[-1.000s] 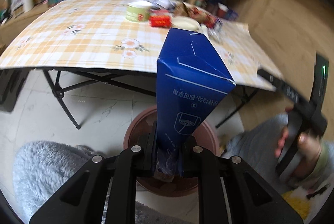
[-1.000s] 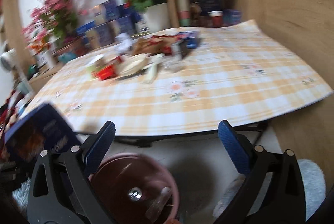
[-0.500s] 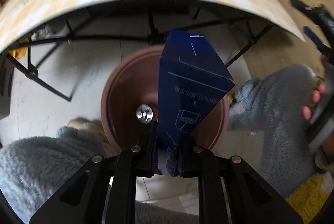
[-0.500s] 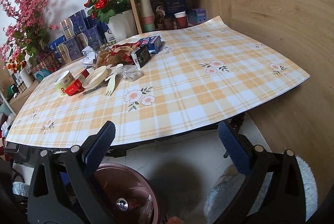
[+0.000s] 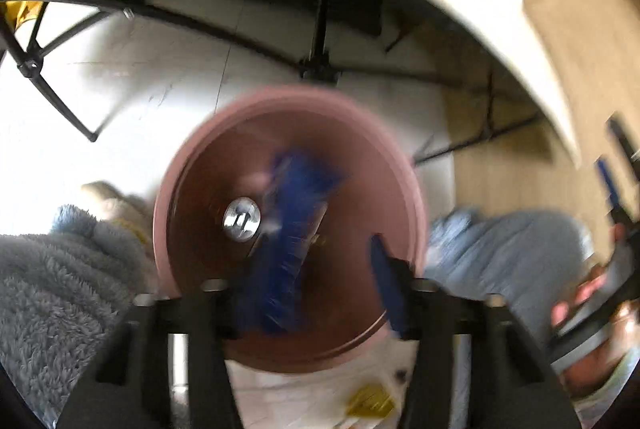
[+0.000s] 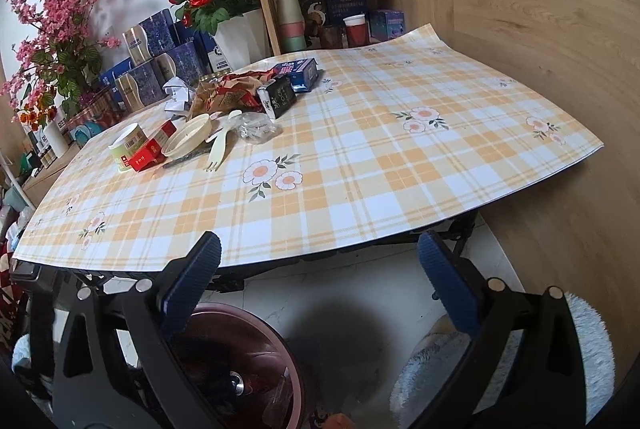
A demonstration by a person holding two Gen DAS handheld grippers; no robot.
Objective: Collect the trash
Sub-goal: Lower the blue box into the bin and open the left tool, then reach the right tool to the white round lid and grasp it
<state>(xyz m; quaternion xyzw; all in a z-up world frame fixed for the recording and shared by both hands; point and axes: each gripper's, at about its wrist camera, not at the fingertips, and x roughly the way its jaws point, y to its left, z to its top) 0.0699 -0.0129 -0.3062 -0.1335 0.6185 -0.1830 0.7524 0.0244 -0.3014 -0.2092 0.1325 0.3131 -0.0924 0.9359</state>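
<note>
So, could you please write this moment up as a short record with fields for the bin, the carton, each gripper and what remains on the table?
bin: brown round bin on the floor by the table edge
carton: blue carton, blurred, over the bin mouth
left gripper: left gripper above the bin, jaws opening, pads off the carton
right gripper: right gripper open, empty, pointing at the table
table: checked tablecloth
remaining: green cup, red packet, white lid, plastic fork, black carton
</note>
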